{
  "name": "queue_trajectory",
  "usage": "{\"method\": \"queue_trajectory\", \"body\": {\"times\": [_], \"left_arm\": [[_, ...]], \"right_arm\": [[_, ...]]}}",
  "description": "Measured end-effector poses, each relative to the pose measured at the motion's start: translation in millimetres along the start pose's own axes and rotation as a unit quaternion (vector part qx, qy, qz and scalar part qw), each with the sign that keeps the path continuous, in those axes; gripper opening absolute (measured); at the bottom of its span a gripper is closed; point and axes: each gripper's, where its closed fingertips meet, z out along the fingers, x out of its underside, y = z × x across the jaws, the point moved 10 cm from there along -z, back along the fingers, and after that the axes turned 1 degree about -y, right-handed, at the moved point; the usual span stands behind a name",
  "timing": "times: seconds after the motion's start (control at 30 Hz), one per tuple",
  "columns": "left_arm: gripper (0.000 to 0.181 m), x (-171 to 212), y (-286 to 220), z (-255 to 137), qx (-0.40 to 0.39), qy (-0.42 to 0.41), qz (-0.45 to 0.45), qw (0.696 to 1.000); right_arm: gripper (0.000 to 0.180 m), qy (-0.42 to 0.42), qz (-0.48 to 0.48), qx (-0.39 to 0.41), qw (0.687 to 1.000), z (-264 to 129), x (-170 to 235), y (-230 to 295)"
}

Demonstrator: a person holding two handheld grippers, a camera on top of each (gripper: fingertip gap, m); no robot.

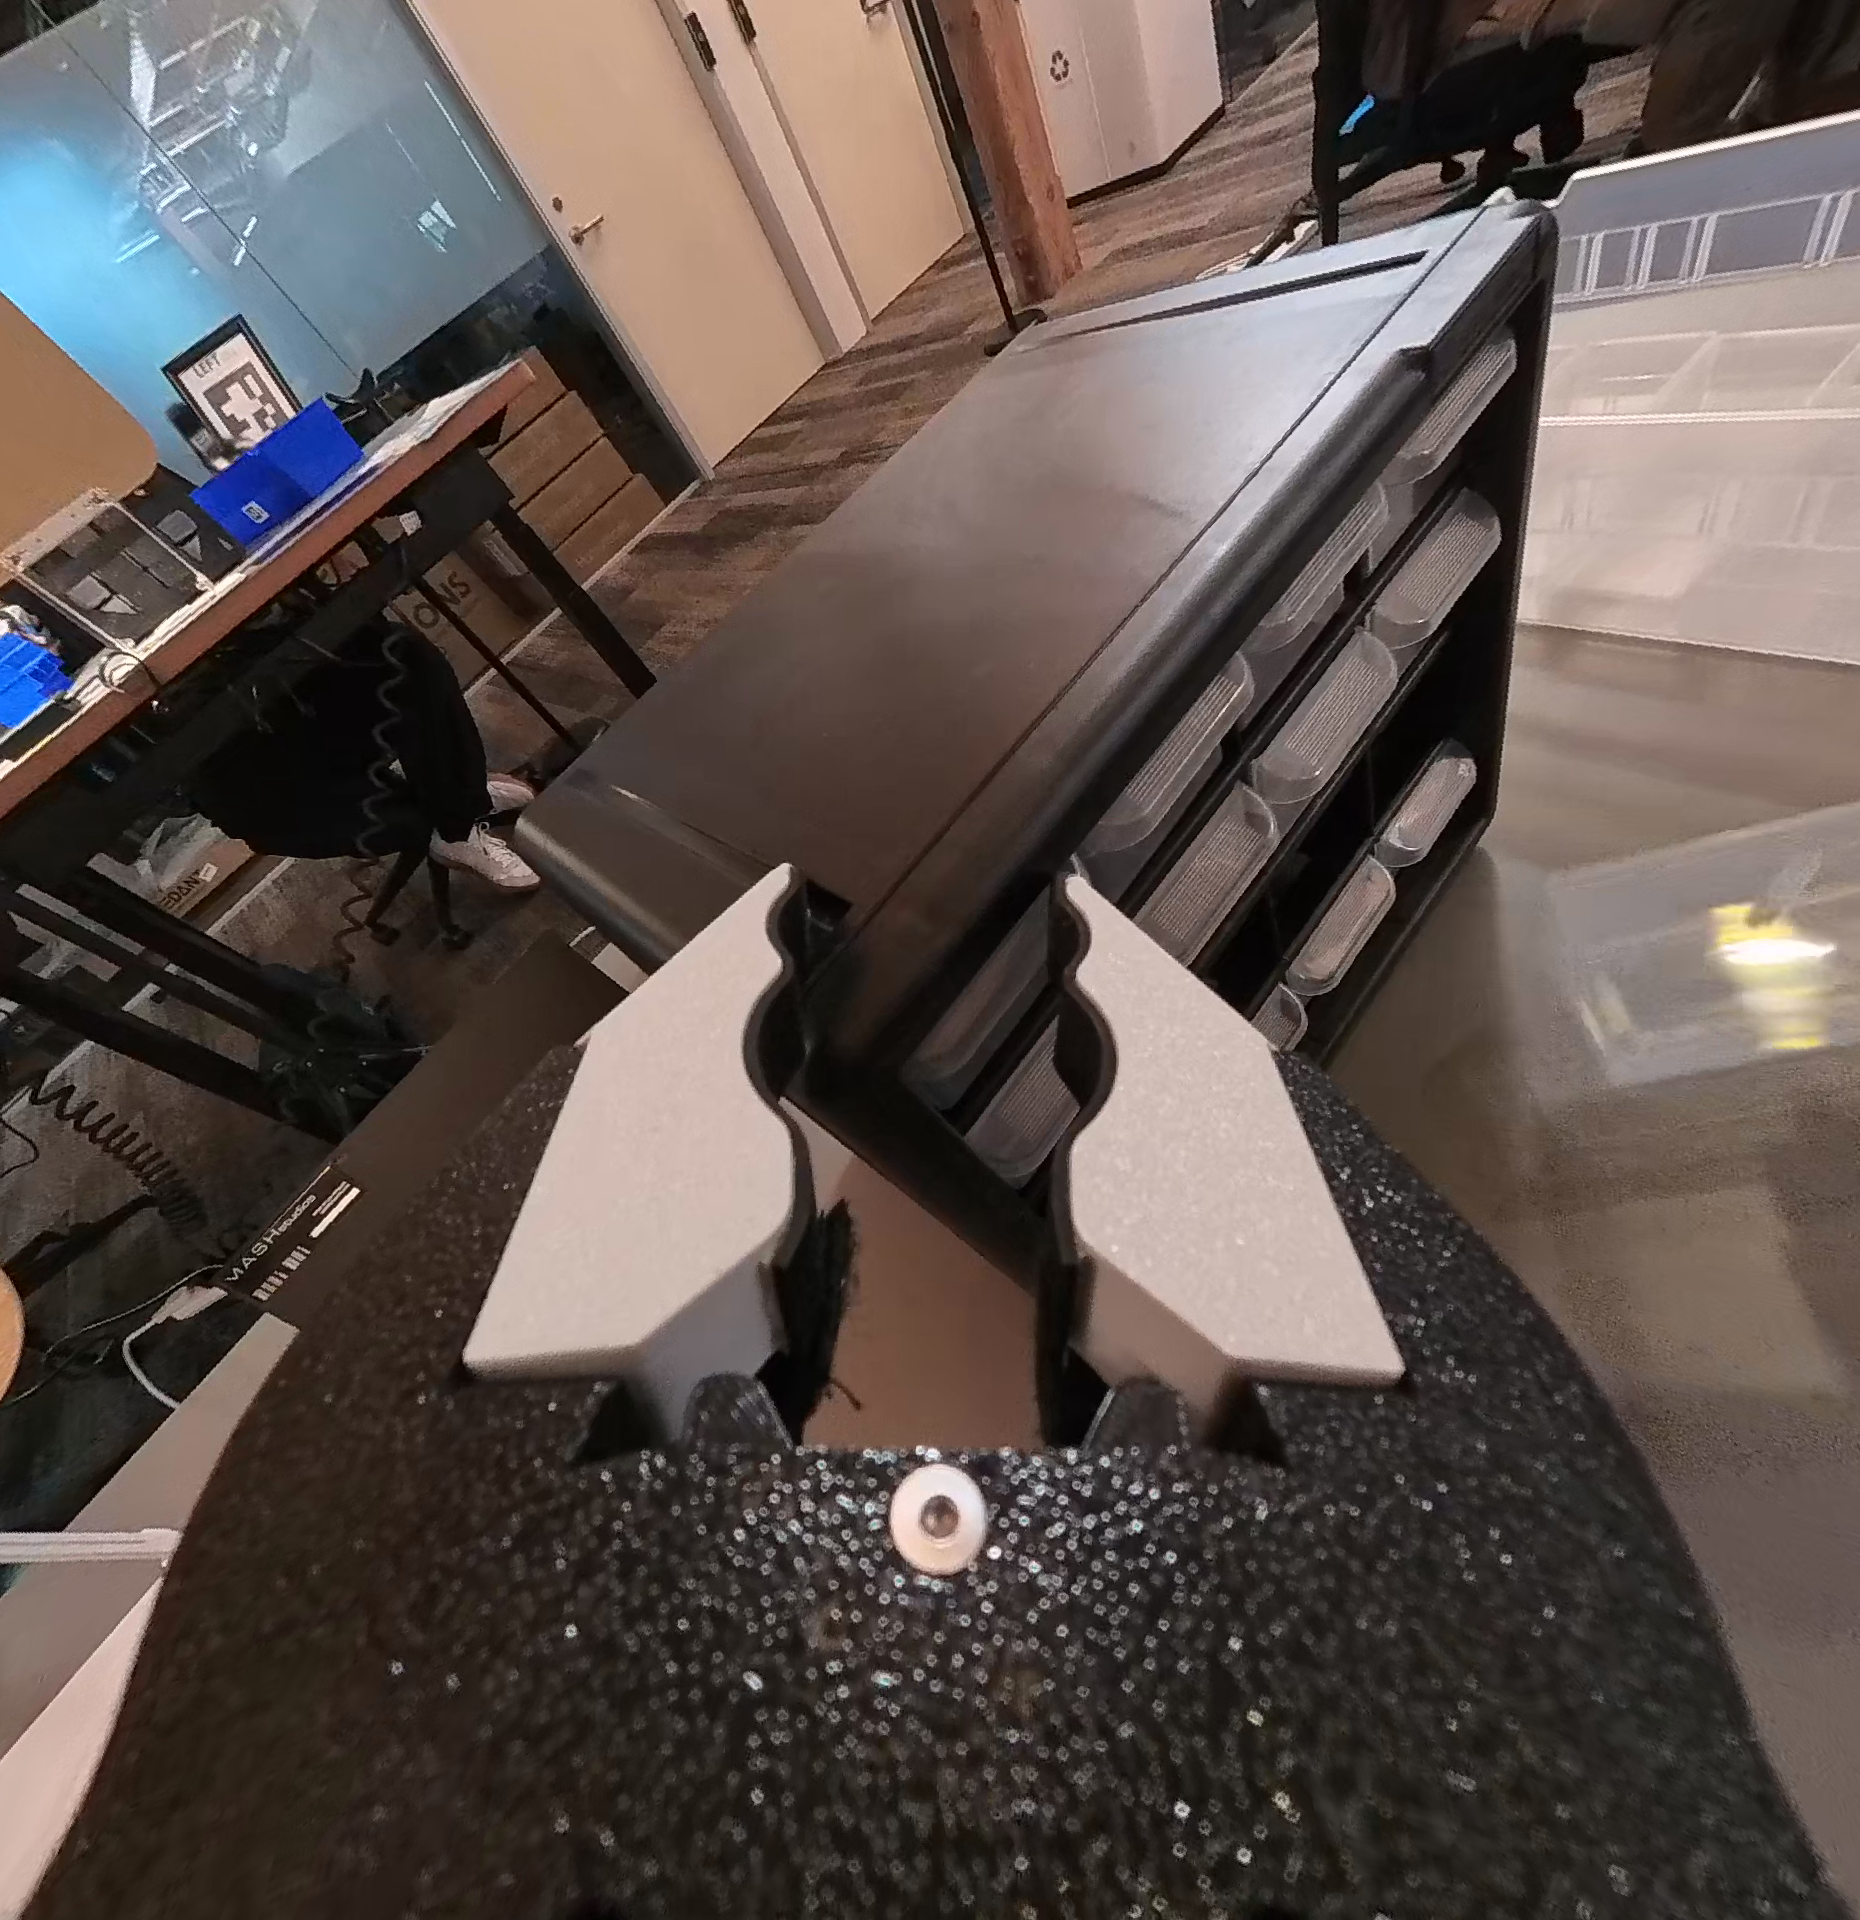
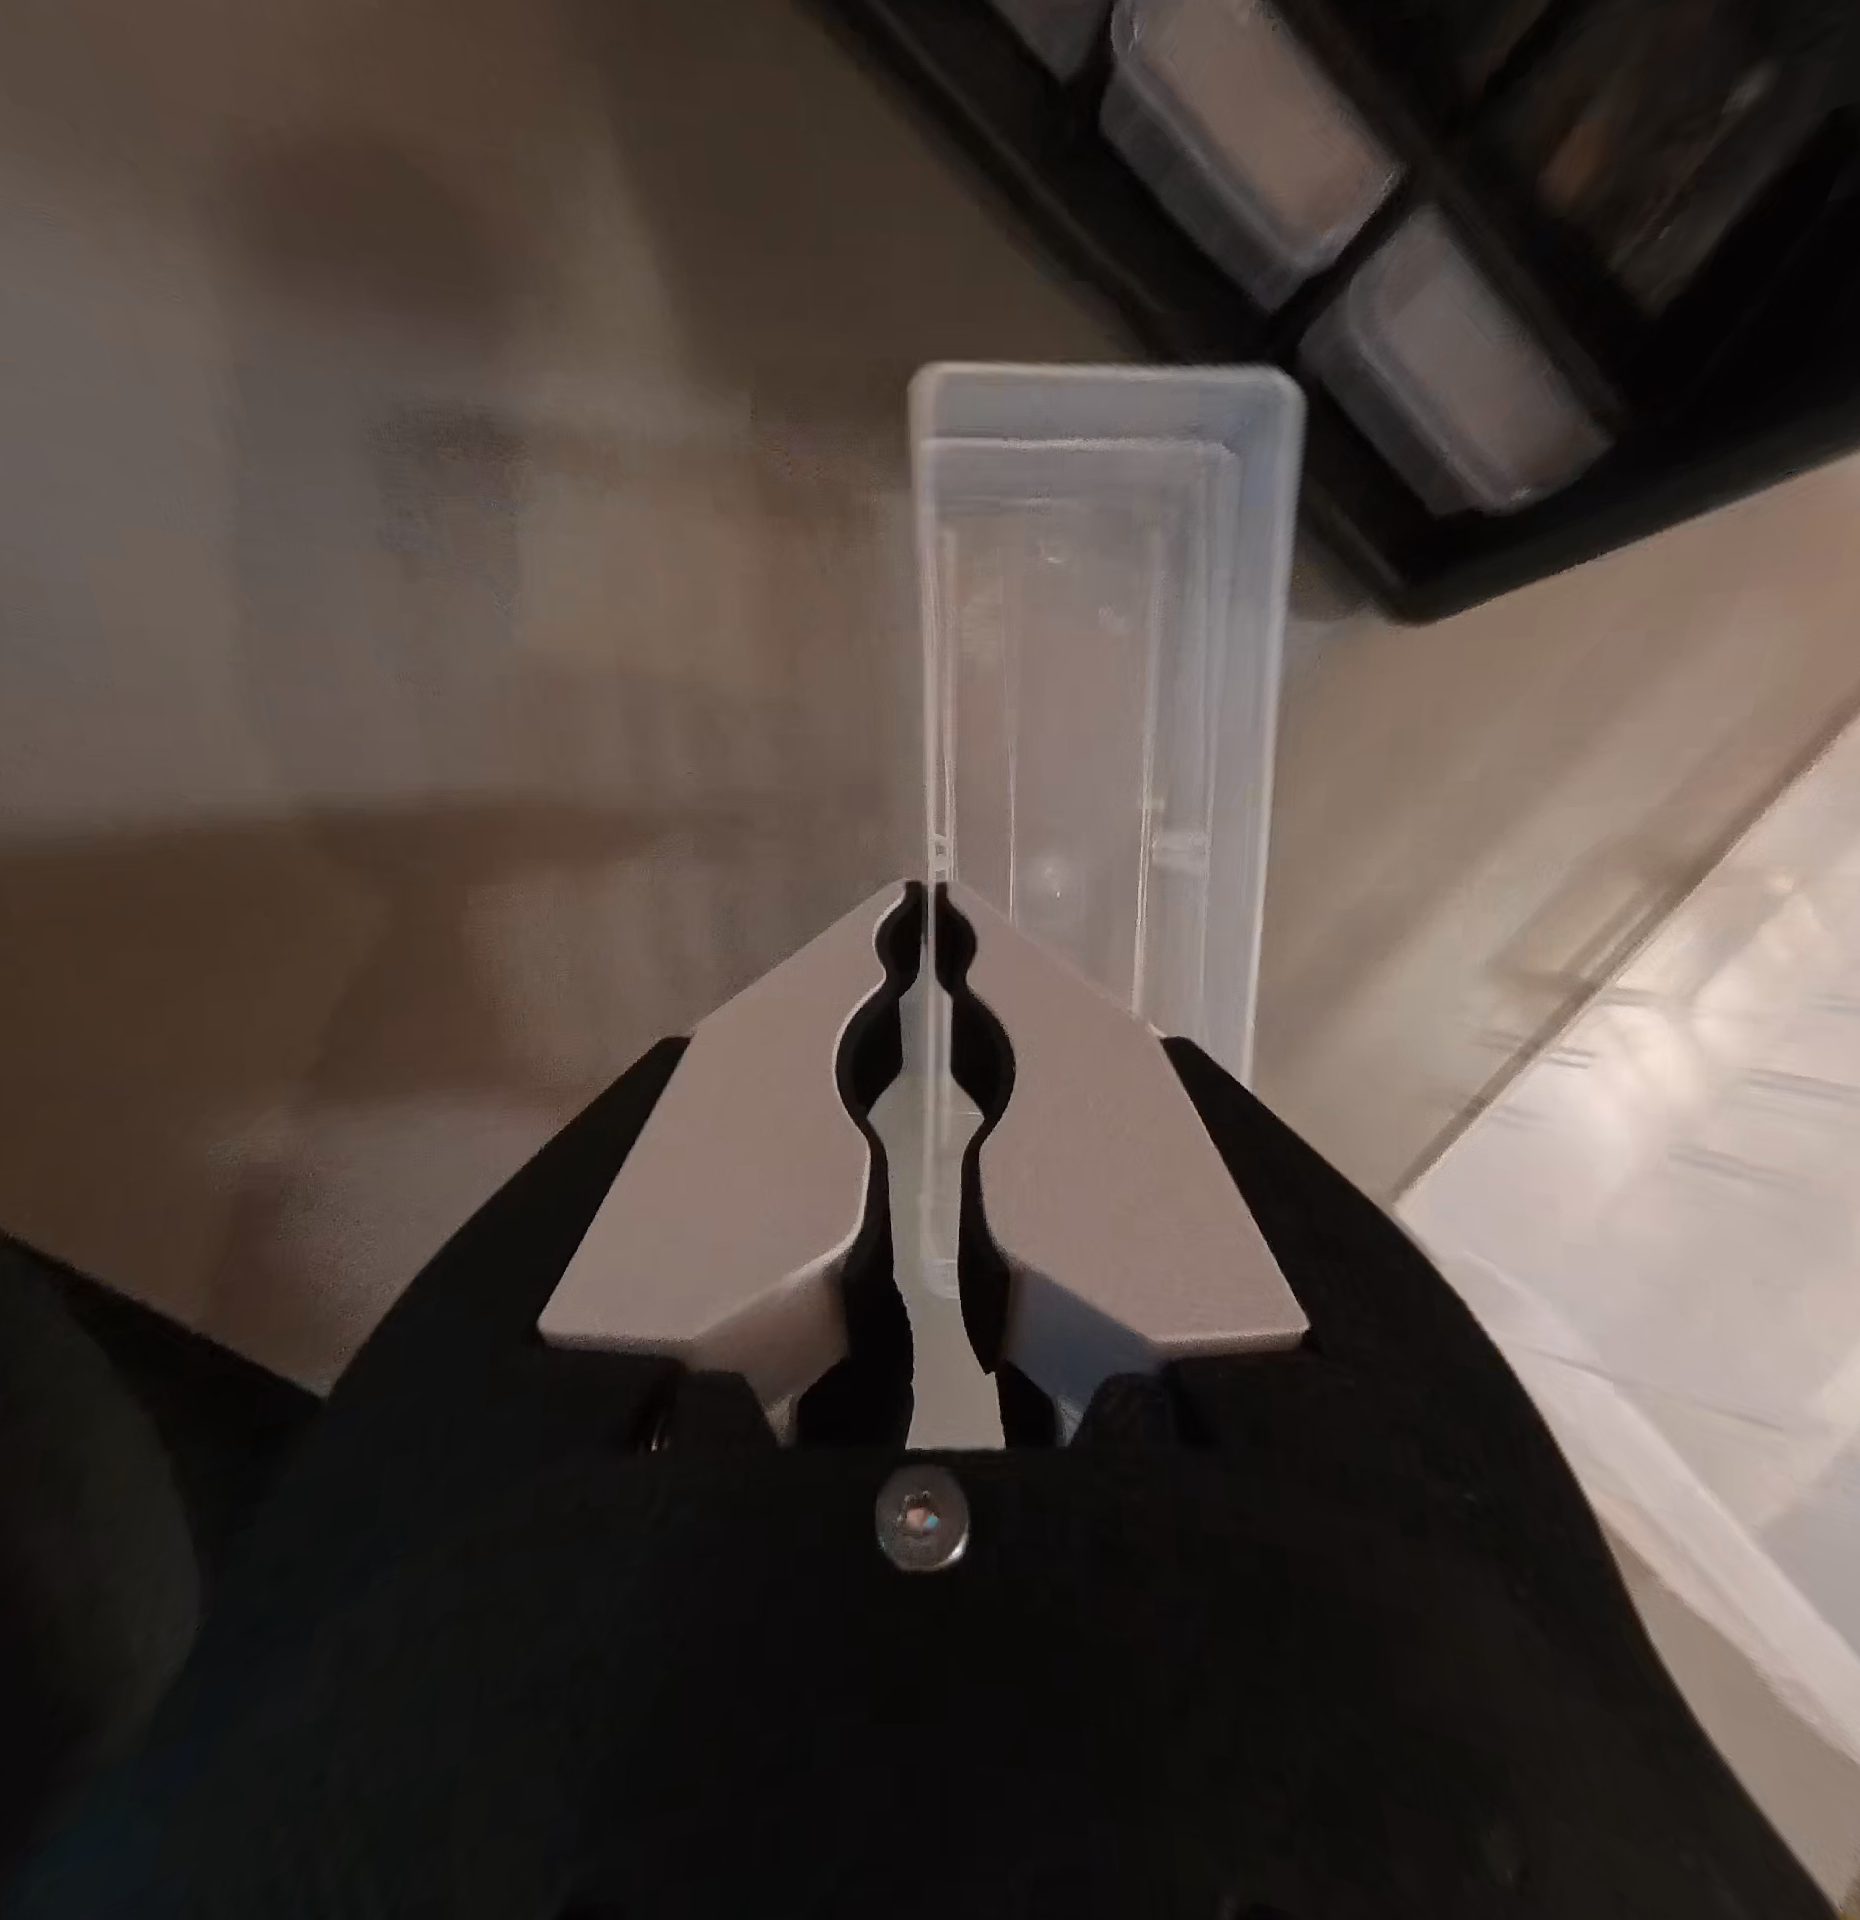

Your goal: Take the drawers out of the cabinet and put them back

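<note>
The black cabinet (image 1: 1009,582) stands on a grey table, with clear drawers (image 1: 1321,717) in most slots and a dark empty slot (image 1: 1409,727) in the middle row. My left gripper (image 1: 926,883) is closed around the cabinet's near top corner, one finger outside the side wall and one in front of the drawers. My right gripper (image 2: 931,894) is shut on the left wall of a clear, empty drawer (image 2: 1102,644). This drawer is outside the cabinet (image 2: 1477,561), near its lower corner, over the table. Drawers in their slots (image 2: 1248,156) show at the top right.
The grey table (image 1: 1653,987) extends right of the cabinet. A pale tray with compartments (image 1: 1684,416) lies behind and to the right, also in the right wrist view (image 2: 1653,1039). Beyond the table's left edge are a desk with blue bins (image 1: 271,478) and a chair (image 1: 365,748).
</note>
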Motion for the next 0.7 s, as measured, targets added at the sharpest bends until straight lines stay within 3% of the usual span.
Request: {"method": "queue_trajectory", "body": {"times": [0.07,0.2,0.33,0.47,0.6,0.7], "left_arm": [[0.044,0.2,0.1,0.0,0.0,0.0,0.0,1.0],[0.044,0.2,0.1,0.2,0.0,0.0,0.0,1.0],[0.044,0.2,-0.1,0.1,-0.001,0.0,-0.001,1.0],[0.044,0.4,0.0,0.2,0.0,-0.001,-0.001,1.0],[0.044,0.4,0.1,0.4,-0.001,0.0,-0.002,1.0],[0.044,0.1,-0.1,0.5,-0.002,0.001,-0.002,1.0]], "right_arm": [[0.0,-0.04,-0.024,0.019,0.999,-23.8,1.7,-12.8],[0.0,-0.1,-0.035,0.139,0.985,-76.0,17.0,-65.5],[0.0,-0.053,-0.066,0.237,0.968,-112.2,48.7,-139.1],[0.0,0.077,-0.143,0.184,0.969,-102.1,76.0,-196.0],[0.0,0.101,-0.257,0.006,0.961,-69.7,89.1,-203.0],[0.0,0.131,-0.278,-0.05,0.95,-50.1,92.0,-209.1]]}}
